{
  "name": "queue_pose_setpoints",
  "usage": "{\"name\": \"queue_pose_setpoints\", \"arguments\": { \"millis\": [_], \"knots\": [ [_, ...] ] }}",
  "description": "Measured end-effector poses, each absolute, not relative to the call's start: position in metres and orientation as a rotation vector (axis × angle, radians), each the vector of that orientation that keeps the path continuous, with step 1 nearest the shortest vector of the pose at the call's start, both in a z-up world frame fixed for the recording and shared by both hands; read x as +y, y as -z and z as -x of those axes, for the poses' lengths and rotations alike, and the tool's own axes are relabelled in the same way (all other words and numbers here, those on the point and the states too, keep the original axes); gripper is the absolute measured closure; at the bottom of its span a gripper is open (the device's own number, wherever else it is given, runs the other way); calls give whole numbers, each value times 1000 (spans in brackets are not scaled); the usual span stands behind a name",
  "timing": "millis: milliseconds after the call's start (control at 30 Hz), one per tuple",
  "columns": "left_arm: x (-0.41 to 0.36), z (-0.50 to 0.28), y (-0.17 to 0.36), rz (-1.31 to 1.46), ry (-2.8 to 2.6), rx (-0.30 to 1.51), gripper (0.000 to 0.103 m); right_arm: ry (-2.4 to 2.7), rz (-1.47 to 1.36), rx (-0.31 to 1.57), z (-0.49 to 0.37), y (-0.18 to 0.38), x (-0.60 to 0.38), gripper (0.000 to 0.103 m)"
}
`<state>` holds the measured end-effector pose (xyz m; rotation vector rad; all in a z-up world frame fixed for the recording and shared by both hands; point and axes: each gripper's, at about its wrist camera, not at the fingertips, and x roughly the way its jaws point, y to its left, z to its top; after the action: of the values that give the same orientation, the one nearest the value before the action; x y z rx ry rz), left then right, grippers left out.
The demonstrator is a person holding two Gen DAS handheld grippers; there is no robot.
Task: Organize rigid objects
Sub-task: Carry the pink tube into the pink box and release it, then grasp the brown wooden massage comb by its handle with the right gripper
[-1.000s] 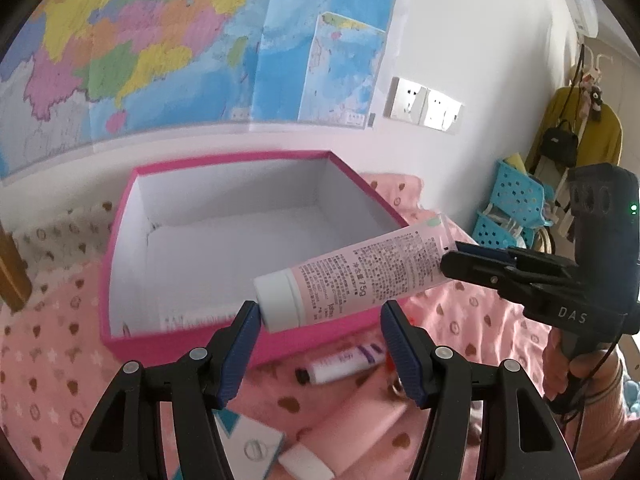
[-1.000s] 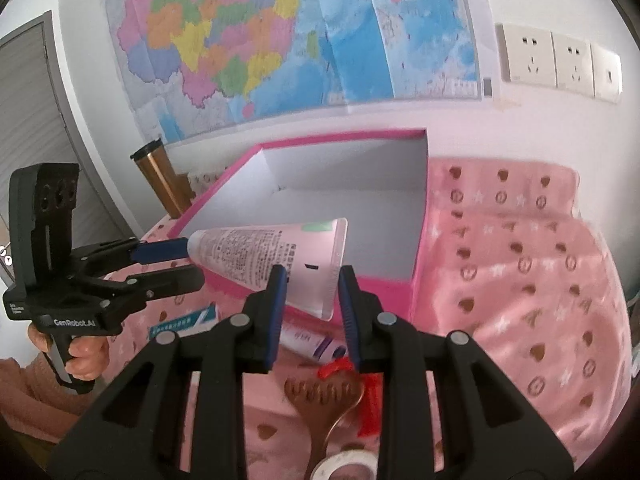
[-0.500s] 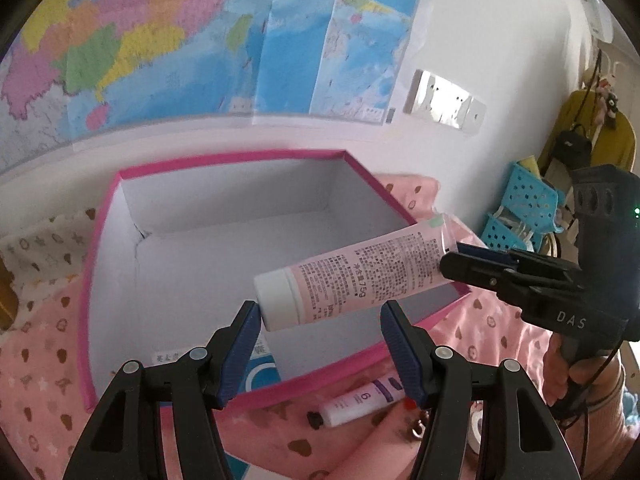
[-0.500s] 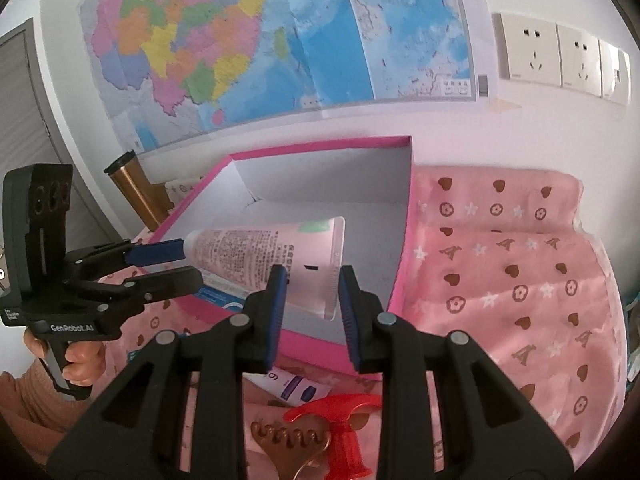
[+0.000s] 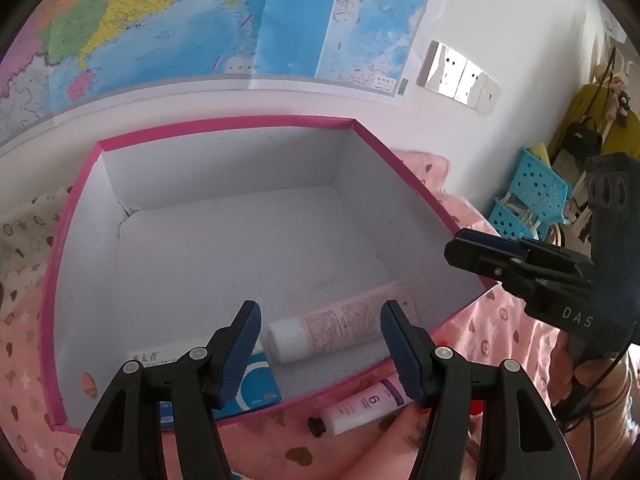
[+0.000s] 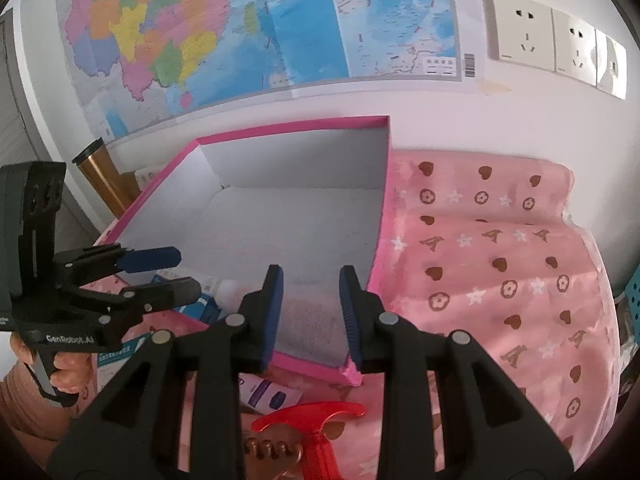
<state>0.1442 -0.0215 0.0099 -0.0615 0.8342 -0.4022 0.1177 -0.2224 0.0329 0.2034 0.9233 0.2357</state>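
A pink tube with a white cap (image 5: pixel 340 328) lies on the floor of the pink box (image 5: pixel 224 126), near its front wall and beside a blue-and-white carton (image 5: pixel 256 384). My left gripper (image 5: pixel 320 312) hovers open above the tube's cap end, touching nothing. In the right wrist view the tube (image 6: pixel 308 320) shows blurred below my right gripper (image 6: pixel 311 280), whose jaws stand narrowly apart with nothing between the pads. The right gripper (image 5: pixel 476 248) reaches over the box's right wall. The left gripper (image 6: pixel 176 272) hangs over the box (image 6: pixel 292 128) at the left.
Outside the box's front wall lie a small white tube with a purple label (image 5: pixel 368 404), a red plastic tool (image 6: pixel 316 424) and a brown comb-like piece (image 6: pixel 272 452) on the pink cloth (image 6: pixel 500 264). A blue basket (image 5: pixel 532 200) stands at right, a gold cylinder (image 6: pixel 100 176) at left.
The pink tube, held in the air by the right gripper before, now lies inside the box. Both grippers have moved forward and lower over the box.
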Motion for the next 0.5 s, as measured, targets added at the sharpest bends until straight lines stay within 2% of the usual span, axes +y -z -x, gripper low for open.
{"name": "queue_pose_setpoints", "arguments": {
  "millis": [200, 333, 500],
  "knots": [
    [-19, -120, -20, 32, 388, 759, 40, -254, -226, 904, -103, -39, -227, 72],
    [-18, -97, -26, 13, 396, 712, 39, -291, -267, 877, -83, -46, -232, 64],
    [-20, -73, -27, -2, 407, 688, 39, -339, -308, 881, -56, -47, -234, 64]
  ]
}}
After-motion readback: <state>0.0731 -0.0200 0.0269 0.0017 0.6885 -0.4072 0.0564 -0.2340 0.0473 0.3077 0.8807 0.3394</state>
